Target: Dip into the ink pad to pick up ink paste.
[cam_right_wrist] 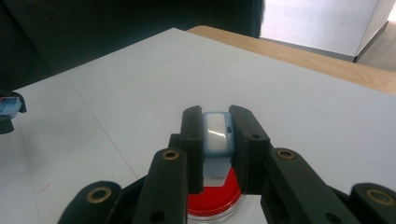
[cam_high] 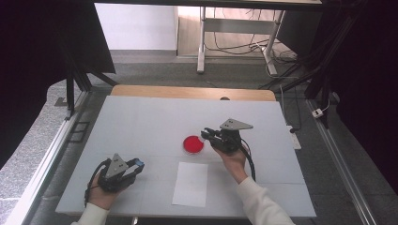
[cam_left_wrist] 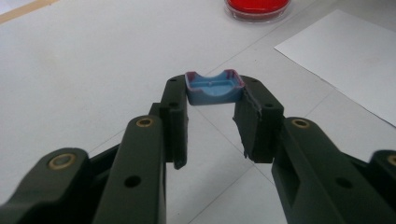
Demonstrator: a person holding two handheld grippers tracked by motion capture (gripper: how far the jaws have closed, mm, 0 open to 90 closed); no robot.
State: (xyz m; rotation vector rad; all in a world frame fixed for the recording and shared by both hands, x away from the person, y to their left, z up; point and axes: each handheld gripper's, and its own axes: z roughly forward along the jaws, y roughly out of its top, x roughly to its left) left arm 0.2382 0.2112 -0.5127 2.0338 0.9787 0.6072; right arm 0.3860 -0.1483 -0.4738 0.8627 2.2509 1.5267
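the right gripper (cam_right_wrist: pixel 215 135) clamped a pale blue stamp (cam_right_wrist: pixel 217 133) over the red ink pad (cam_high: pixel 193 144) mid-bench; the left gripper (cam_left_wrist: pixel 212 100) pinched its blue cap (cam_left_wrist: pixel 214 87) near the front-left corner. a tilted dip could ink unevenly.

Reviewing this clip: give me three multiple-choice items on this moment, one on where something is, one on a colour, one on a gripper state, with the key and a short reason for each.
1. Where does the white paper sheet lie relative to the round dish?
A. On the person's side of it
B. Beyond it, by the wooden edge
C. Under it

2. What colour is the dish's content?
A. Green
B. Red
C. Yellow

3. What is the left gripper doing?
A. Open, holding nothing
B. Pressing on the paper
C. Holding a small blue cap at its fingers' tips

Key: 1 A, the high view shows the sheet nearer the person; 2 B, red shows in the high view; 3 C, the left gripper view shows the cap between the fingers.
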